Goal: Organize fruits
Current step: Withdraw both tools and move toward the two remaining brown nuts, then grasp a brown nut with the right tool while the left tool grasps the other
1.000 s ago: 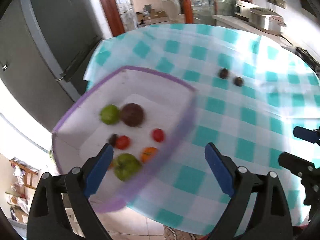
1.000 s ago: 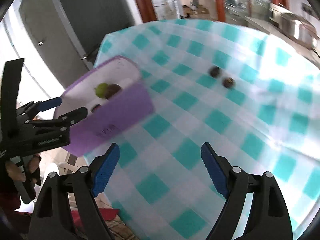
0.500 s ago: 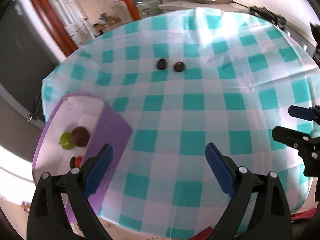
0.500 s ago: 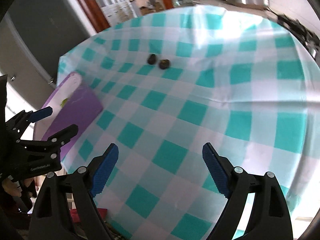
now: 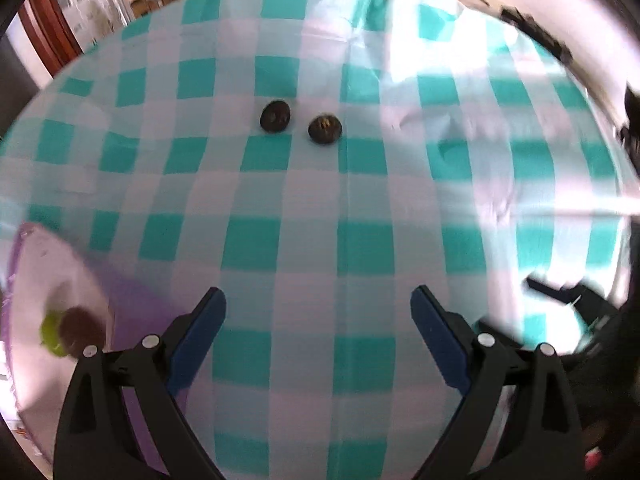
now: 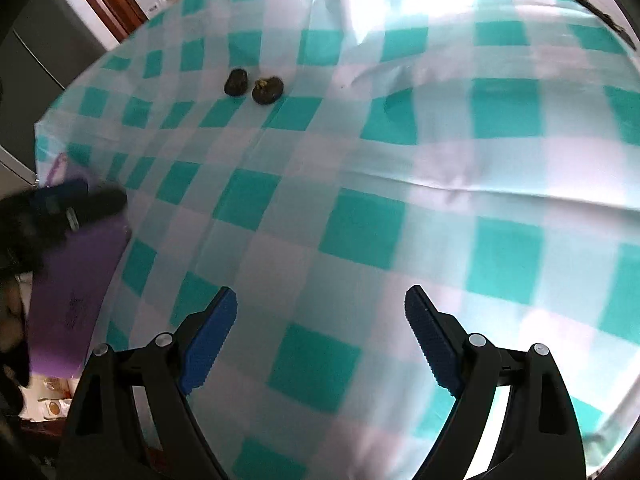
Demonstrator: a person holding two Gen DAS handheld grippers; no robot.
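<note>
Two small dark fruits lie side by side on the teal-and-white checked tablecloth, far ahead of both grippers: one (image 5: pixel 275 115) on the left, one (image 5: pixel 325 129) on the right; they also show in the right wrist view (image 6: pixel 236 82) (image 6: pixel 267 89). A purple box (image 5: pixel 132 312) stands at the table's left edge with a green fruit (image 5: pixel 51 334) and a brown fruit (image 5: pixel 82 330) inside; the right wrist view shows its outer wall (image 6: pixel 76 284). My left gripper (image 5: pixel 319 332) is open and empty. My right gripper (image 6: pixel 320 332) is open and empty.
The round table (image 5: pixel 360 240) is covered by the cloth, with creases toward the right. The right gripper shows blurred at the right edge of the left wrist view (image 5: pixel 568 296). The left gripper shows dark and blurred over the box in the right wrist view (image 6: pixel 60 208).
Both grippers have swung right, away from the purple box and toward the two dark fruits, which now look larger and nearer. The box has slid to the left edge of both views.
</note>
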